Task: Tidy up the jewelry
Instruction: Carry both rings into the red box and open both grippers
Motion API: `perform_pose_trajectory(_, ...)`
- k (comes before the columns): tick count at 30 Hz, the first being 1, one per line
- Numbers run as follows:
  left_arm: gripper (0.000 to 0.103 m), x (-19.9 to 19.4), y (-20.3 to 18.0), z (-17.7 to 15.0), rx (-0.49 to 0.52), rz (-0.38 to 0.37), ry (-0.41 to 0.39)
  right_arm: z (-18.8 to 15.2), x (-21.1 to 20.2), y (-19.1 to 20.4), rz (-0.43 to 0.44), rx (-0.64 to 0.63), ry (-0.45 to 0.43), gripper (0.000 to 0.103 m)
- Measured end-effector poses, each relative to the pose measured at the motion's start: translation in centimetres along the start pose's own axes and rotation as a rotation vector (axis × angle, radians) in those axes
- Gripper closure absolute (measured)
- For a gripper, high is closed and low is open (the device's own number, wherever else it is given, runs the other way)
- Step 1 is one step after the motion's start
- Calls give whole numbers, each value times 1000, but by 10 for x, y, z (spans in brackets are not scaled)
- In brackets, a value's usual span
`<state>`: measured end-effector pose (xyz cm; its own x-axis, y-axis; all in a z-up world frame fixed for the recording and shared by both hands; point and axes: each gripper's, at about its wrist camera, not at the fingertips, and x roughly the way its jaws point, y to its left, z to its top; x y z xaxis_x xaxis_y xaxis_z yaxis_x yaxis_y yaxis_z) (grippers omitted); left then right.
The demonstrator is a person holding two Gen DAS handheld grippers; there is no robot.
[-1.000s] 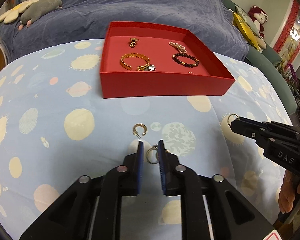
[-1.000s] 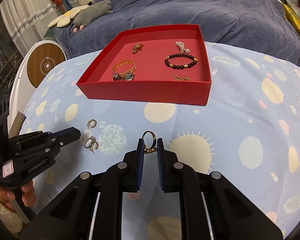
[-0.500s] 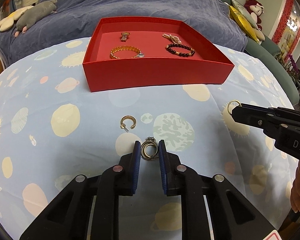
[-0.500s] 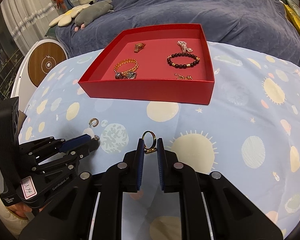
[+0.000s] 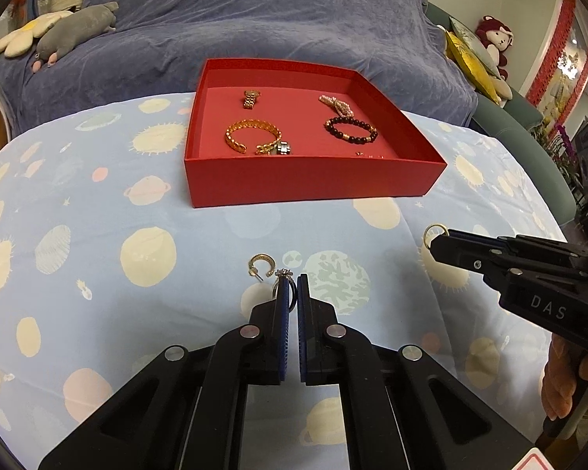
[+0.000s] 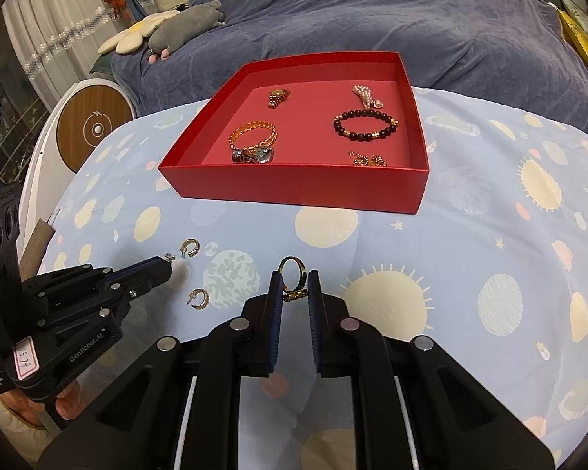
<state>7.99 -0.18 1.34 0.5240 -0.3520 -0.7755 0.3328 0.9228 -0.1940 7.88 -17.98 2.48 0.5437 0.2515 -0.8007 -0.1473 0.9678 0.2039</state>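
A red tray (image 5: 313,190) (image 6: 294,190) on the blue patterned cloth holds a gold chain bracelet (image 5: 251,139), a dark bead bracelet (image 5: 351,131), a pearl piece (image 5: 335,103) and a small watch piece (image 5: 251,98). My left gripper (image 5: 293,288) (image 6: 168,264) is shut on a silver stone ring (image 5: 283,276), lifted just above the cloth. My right gripper (image 6: 295,288) (image 5: 437,241) is shut on a gold ring (image 6: 291,274) (image 5: 435,232), held above the cloth to the right. Two gold hoop earrings (image 6: 191,247) (image 6: 200,299) lie on the cloth beside the left gripper; one shows in the left wrist view (image 5: 261,265).
A blue-covered sofa (image 5: 254,23) with plush toys (image 5: 74,27) stands behind the table. A round white-and-wood device (image 6: 94,129) stands at the left. Small gold earrings (image 6: 366,160) lie in the tray's near right corner.
My left gripper closed on the silver ring and lifted it off the cloth, leaving the hoop earrings there. My right gripper kept its gold ring and stayed nearly still.
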Motion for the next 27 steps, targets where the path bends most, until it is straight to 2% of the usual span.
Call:
perform_pose_trajectory(5, 103, -23, 12, 17, -35, -19, -61, 8, -9, -1, 3, 2, -32, 91)
perform_pose_trajectory(9, 103, -39, 22, 34, -60, -1, -115, 19, -18, -7, 0, 18, -65, 91)
perform_pose_trajectory(15, 103, -43, 25, 84, -64, 13, -173, 62, -21, -20, -4, 55, -133, 91)
perform_pose_trajectory(21, 103, -8, 18, 132, -14, 48, -175, 109, 10, -24, -24, 61, -141, 91)
perform_pose_trajectory(27, 103, 49, 29, 145, -28, 74, -102, 129, 57, -23, -43, 57, -116, 91)
